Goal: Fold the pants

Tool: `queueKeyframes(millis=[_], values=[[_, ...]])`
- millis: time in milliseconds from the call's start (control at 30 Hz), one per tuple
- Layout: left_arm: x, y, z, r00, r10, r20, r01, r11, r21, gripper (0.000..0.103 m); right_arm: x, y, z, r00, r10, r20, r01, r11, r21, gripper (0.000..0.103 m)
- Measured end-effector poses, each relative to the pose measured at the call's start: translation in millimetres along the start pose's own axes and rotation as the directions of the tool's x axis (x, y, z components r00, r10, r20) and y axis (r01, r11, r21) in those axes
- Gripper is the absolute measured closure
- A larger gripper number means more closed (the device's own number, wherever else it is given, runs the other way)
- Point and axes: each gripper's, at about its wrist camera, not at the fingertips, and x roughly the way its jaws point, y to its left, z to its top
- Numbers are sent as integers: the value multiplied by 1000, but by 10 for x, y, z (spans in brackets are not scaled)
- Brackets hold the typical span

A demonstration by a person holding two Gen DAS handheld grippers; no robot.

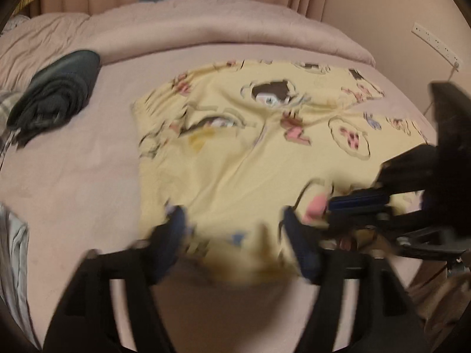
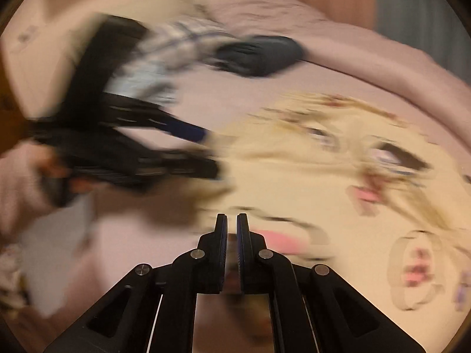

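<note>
Viewing left wrist: left gripper [image 1: 235,235] spread wide, straddling near hem of yellow pants [image 1: 250,147] on bed [image 1: 73,182]; cloth extends ahead.
Right wrist: right gripper [image 2: 232,223] nearly closed; pinch on pants [image 2: 323,182] edge uncertain; cloth lies ahead-right.

light: dim, warm | blur: heavy beyond right fingers [image 2: 221,244] (fingers themselves sharp), milder left | edges: fisheye-bent, dark

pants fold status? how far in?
Early. Done: yellow cartoon-print pants are spread on the pink bed sheet, though wrinkled. In hand: right gripper looks nearly shut at the near hem; left gripper is open over it. Left: every fold; none shows clearly through the blur.
</note>
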Motion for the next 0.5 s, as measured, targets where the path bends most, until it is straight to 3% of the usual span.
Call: queueKeyframes(millis=[100,167,200,267,367,500], values=[[330,-125,-19,996,20,-89,-18,1000,19,28,233,-107,-186,991,-5,-133,7,1000,17,100],[469,-240,-203,984,78,-158,-62,993,103,28,142,88,-345,993,1,-114,-8,998,-57,100],[413,-300,-301,987,100,-126,-82,987,141,28,120,164,-372,992,14,-125,-24,997,-78,100],[276,-293,-427,987,58,-147,-37,990,139,28,25,234,-417,989,39,-142,-55,992,-113,100],[42,-129,-399,983,-37,-179,48,997,58,29,-129,10,-300,981,116,-158,-129,989,-72,100],[-131,102,7,998,-40,-57,38,999,-22,27,-416,-534,21,996,66,-62,-66,998,7,95]])
